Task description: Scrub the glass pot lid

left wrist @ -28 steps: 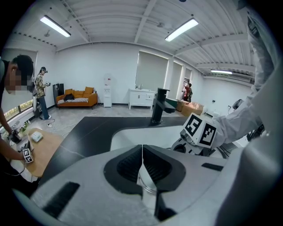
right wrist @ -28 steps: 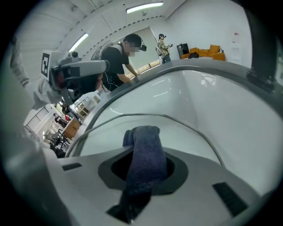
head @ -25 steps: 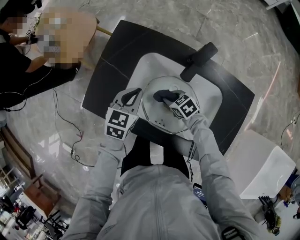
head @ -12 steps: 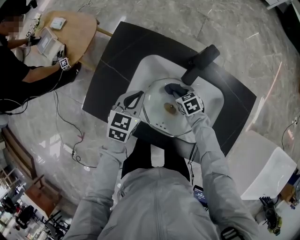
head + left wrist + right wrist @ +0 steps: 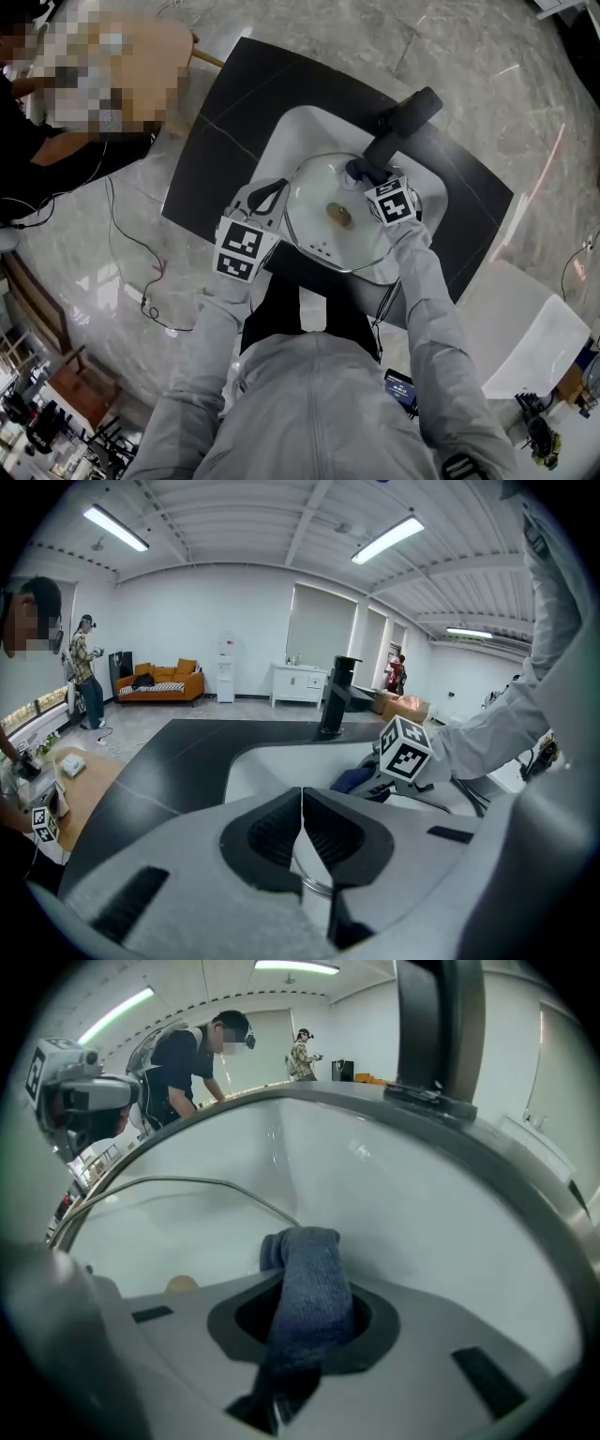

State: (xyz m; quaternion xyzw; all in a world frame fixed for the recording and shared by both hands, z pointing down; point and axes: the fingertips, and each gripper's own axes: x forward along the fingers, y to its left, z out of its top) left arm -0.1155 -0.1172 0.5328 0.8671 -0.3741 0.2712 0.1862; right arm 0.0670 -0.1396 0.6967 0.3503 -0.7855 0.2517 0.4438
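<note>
The round glass pot lid (image 5: 319,202) lies tilted in the white sink (image 5: 286,136), its tan knob (image 5: 340,216) showing at the middle. My left gripper (image 5: 266,198) is shut on the lid's metal rim (image 5: 315,886) at the near left side. My right gripper (image 5: 364,175) is shut on a blue cloth (image 5: 356,172) and presses it on the lid's far right edge, just below the black faucet (image 5: 401,122). In the right gripper view the cloth (image 5: 307,1293) sticks out between the jaws, with the lid's rim (image 5: 192,1184) and the knob (image 5: 181,1284) to the left.
The sink is set in a black counter (image 5: 225,94). The faucet (image 5: 438,1026) rises close behind the right gripper. A white stand (image 5: 525,328) is at the right. Cables (image 5: 141,272) lie on the marble floor at the left, near a wooden table and a person in black.
My right gripper has slid the cloth from the lid's middle to its far right edge, toward the faucet, uncovering the knob. The left gripper has kept its hold on the rim.
</note>
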